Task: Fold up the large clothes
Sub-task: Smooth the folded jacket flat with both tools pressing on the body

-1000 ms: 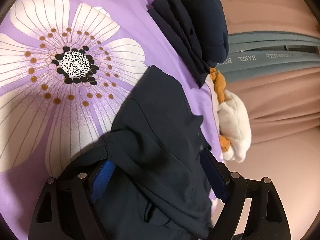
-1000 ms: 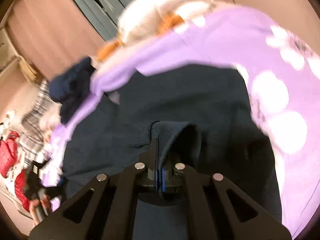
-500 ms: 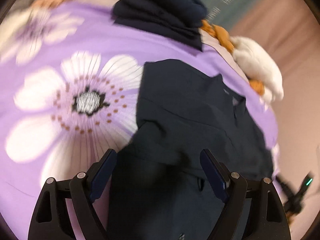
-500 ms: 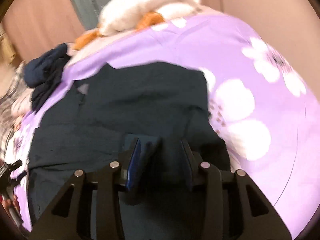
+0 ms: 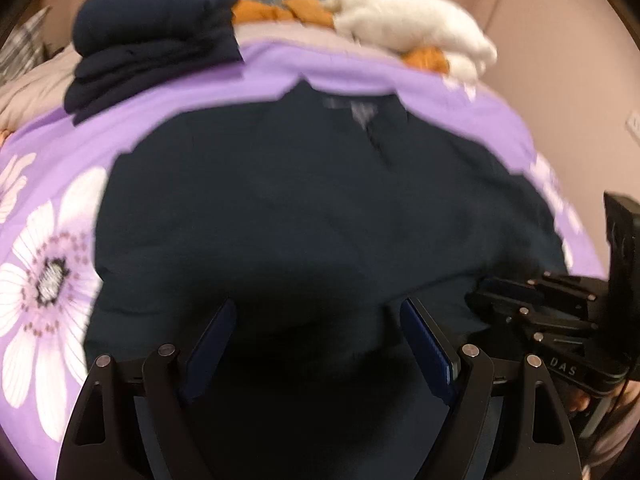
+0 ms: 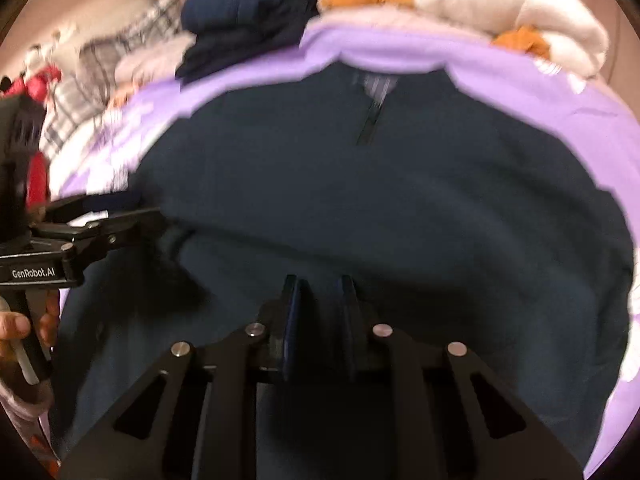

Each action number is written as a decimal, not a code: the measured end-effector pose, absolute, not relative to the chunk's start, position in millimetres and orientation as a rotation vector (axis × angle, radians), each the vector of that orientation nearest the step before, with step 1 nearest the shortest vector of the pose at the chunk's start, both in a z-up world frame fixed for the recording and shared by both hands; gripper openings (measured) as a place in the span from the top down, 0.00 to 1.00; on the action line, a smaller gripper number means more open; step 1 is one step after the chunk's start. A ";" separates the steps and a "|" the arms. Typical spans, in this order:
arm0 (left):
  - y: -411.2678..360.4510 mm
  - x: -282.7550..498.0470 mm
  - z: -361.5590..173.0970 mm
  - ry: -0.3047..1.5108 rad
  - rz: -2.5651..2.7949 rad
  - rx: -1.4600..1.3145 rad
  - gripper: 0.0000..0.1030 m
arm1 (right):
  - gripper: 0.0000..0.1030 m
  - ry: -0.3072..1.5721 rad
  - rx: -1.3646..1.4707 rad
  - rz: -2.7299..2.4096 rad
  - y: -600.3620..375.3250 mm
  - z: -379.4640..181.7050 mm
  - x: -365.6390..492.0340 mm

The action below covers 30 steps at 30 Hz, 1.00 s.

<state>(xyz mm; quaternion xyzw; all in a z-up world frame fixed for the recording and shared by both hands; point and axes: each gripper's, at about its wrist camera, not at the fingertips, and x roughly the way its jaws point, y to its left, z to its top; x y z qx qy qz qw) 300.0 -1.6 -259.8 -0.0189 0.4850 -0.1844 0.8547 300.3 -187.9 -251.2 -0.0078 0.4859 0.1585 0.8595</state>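
A dark navy top lies spread on the purple flowered bedspread, its collar and short zip toward the far edge. Both sides look already turned in, leaving a rough rectangle, so I judge the lengthwise folds done and the fold from hem up to collar still to come.

The left gripper hovers over the near part of the top with its jaws wide apart and nothing between them. The right gripper has its jaws closing, only a narrow gap left, with no cloth caught that I can see.

Beyond the collar, a folded navy pile and a cream and orange bundle sit at the bedspread's far edge. Only the right view shows checked and red clothes left of the pile, perhaps still waiting. Only the left view shows the big white flower.
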 end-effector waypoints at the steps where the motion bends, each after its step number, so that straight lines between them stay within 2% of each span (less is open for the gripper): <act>1: -3.9 298.9 -267.3 1.057 -0.393 -0.018 0.18 | 0.81 1.038 -0.059 0.334 -185.0 -257.3 295.6; 3: -4.6 289.5 -285.6 1.116 -0.408 0.037 0.18 | 0.82 1.033 -0.078 0.346 -187.7 -259.3 281.6; 5: -8.3 271.0 -286.0 1.061 -0.424 0.149 0.18 | 0.84 1.046 -0.056 0.355 -201.2 -259.0 271.9; 10: 9.9 262.4 -270.0 1.046 -0.439 0.060 0.18 | 0.81 1.054 0.032 0.373 -220.0 -252.1 253.0; 12: 22.5 263.1 -257.9 1.018 -0.433 0.003 0.18 | 0.75 1.037 0.091 0.385 -223.9 -246.1 249.8; 14: 36.4 266.8 -246.3 0.991 -0.430 -0.064 0.18 | 0.55 0.995 0.166 0.377 -234.8 -236.0 245.4; 16: 49.8 273.2 -238.0 0.969 -0.410 -0.117 0.18 | 0.44 0.954 0.214 0.342 -248.6 -227.6 241.8; 21: 73.8 302.0 -233.6 0.946 -0.329 -0.246 0.18 | 0.35 0.893 0.370 0.140 -304.0 -216.8 252.7; 25: 77.3 324.8 -247.5 0.978 -0.263 -0.284 0.18 | 0.33 0.894 0.442 -0.028 -335.3 -227.7 267.8; 27: 74.7 331.5 -258.1 1.014 -0.242 -0.279 0.18 | 0.36 0.933 0.451 -0.062 -339.6 -239.6 278.0; 28: 72.9 332.5 -263.3 1.032 -0.236 -0.270 0.18 | 0.47 0.954 0.465 -0.059 -339.8 -245.5 281.6; 29: 71.8 331.2 -266.5 1.041 -0.232 -0.259 0.18 | 0.64 0.975 0.498 -0.029 -338.8 -252.6 284.1; 30: 70.5 330.8 -269.4 1.047 -0.226 -0.242 0.18 | 0.69 0.990 0.519 0.008 -336.0 -258.2 286.0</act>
